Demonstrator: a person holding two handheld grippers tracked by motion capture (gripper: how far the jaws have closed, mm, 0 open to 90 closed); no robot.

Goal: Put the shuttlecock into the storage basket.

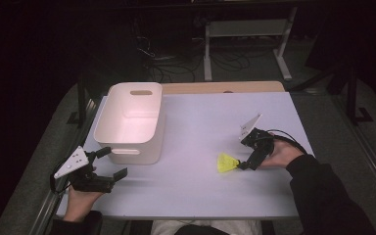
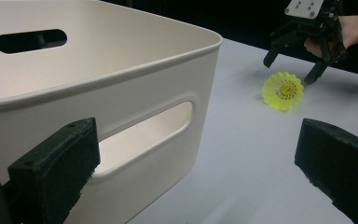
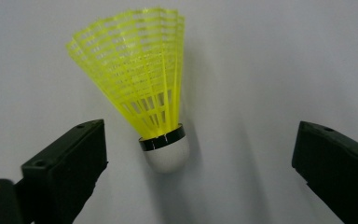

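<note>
A yellow plastic shuttlecock (image 1: 226, 163) with a white cork lies on its side on the white table (image 1: 200, 117). My right gripper (image 1: 243, 154) is open just right of it, low over the table. In the right gripper view the shuttlecock (image 3: 144, 98) lies ahead between the spread jaws, cork toward the camera, and my right gripper (image 3: 198, 135) touches nothing. A white plastic bin (image 1: 132, 122) with handle slots stands at the left, empty. My left gripper (image 1: 116, 161) is open beside the bin's near wall (image 2: 121, 107), holding nothing. The left gripper view also shows the shuttlecock (image 2: 283, 91) under the right gripper (image 2: 289, 70).
The table's front edge runs just behind both hands. A wooden strip (image 1: 220, 87) borders the far edge. Beyond it stand a dark floor, cables and a white frame (image 1: 247, 34). Bare tabletop lies between the bin and the shuttlecock.
</note>
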